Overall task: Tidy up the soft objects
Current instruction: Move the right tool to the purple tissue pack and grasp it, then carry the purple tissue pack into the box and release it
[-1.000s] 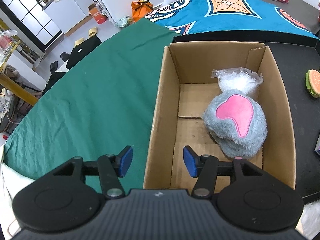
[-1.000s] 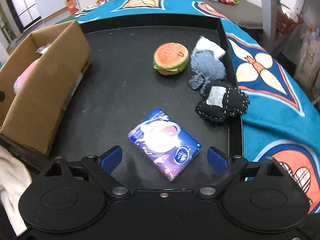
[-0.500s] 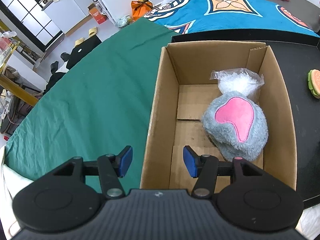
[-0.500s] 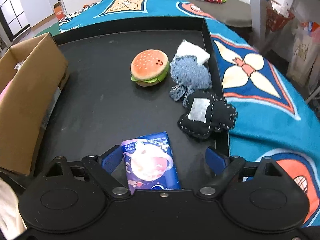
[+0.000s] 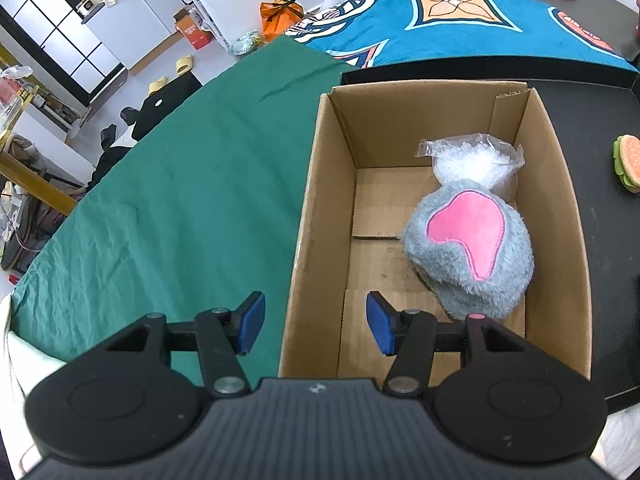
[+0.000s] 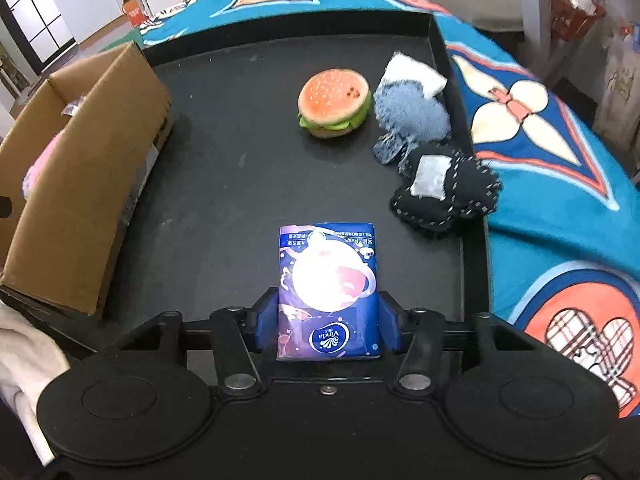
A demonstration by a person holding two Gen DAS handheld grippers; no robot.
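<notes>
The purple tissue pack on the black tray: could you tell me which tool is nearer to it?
Right. The right tool grips the purple tissue pack; the left tool hovers open over the cardboard box.

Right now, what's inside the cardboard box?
The cardboard box holds a grey plush toy and a clear bag of white pellets behind it. Anything beneath them is hidden.

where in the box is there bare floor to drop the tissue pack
Bare floor runs along the cardboard box's left wall, beside the grey plush. The right side is crowded: plush, with the bead bag behind it.
</notes>
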